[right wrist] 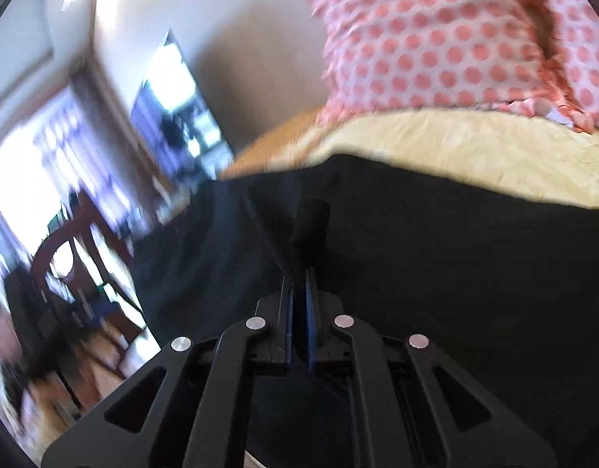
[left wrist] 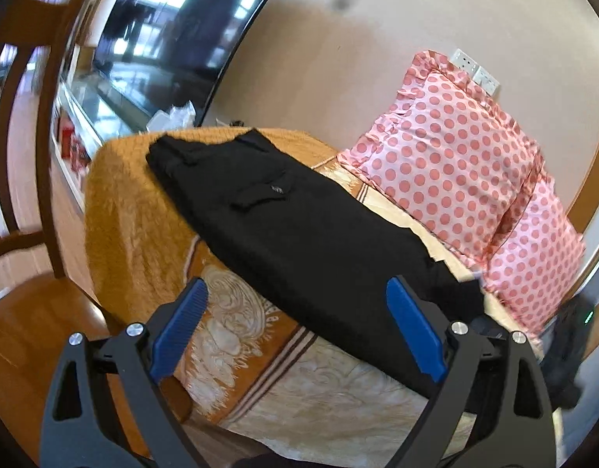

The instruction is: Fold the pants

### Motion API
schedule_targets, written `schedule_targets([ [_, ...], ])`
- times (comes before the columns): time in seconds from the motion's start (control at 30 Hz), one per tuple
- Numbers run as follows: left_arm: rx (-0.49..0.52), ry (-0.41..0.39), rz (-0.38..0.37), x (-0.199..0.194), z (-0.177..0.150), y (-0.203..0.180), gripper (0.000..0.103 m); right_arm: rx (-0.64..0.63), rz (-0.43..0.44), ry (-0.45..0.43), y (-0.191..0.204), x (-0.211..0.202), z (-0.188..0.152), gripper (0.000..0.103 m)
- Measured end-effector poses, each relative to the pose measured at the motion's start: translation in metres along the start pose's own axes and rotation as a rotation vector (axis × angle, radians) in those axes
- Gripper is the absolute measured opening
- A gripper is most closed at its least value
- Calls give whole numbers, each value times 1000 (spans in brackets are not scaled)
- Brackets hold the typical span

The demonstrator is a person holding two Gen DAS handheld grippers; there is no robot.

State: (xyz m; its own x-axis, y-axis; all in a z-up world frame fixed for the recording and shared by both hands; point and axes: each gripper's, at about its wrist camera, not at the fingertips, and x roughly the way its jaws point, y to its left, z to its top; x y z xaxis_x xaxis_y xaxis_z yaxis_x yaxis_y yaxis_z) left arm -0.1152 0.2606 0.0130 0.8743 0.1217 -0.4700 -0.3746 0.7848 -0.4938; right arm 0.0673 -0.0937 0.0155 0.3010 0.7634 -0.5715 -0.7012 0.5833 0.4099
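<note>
Black pants [left wrist: 299, 234] lie lengthwise across a bed covered by an orange and cream blanket [left wrist: 135, 210], with the waist and a flap pocket at the far end. My left gripper [left wrist: 297, 296] is open and empty, its blue pads [left wrist: 178, 323] hovering over the near leg end. In the right wrist view my right gripper [right wrist: 299, 273] is shut on a pinch of the black pants [right wrist: 436, 273], which fill the lower frame. The fabric hides its fingertips.
Two pink polka-dot pillows [left wrist: 447, 163] lean against the wall at the bed's right side, also in the right wrist view [right wrist: 455, 35]. A wooden chair [left wrist: 22, 179] stands left of the bed. A dark TV screen [left wrist: 174, 35] hangs on the far wall.
</note>
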Motion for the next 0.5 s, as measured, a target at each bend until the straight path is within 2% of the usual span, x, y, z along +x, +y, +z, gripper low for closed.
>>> schedule_targets([
  [0.03, -17, 8, -12, 2, 0, 3, 92, -40, -13, 38, 4, 4, -7, 16],
  [0.1, -36, 19, -24, 5, 1, 7, 92, -137, -20, 45, 14, 6, -10, 37],
  [0.13, -51, 26, -30, 7, 2, 10, 92, -183, -8, 49, 21, 3, -13, 63],
  [0.17, -63, 32, -35, 9, 3, 12, 92, -206, 18, 55, 26, 0, -13, 78],
  [0.27, -114, 57, -55, 17, 7, 17, 92, -186, 61, -12, 28, -6, -4, 81],
  [0.3, -124, 66, -61, 19, 7, 18, 92, -171, 57, -5, 25, -3, -3, 81],
  [0.37, -150, 106, -74, 26, 5, 19, 92, -166, 36, 65, 25, 11, -13, 83],
  [0.4, -156, 118, -79, 29, 5, 20, 92, -200, 31, 41, 28, 9, -18, 85],
  [0.5, -167, 154, -89, 38, 4, 17, 92, -227, 21, 46, 30, 11, -22, 86],
])
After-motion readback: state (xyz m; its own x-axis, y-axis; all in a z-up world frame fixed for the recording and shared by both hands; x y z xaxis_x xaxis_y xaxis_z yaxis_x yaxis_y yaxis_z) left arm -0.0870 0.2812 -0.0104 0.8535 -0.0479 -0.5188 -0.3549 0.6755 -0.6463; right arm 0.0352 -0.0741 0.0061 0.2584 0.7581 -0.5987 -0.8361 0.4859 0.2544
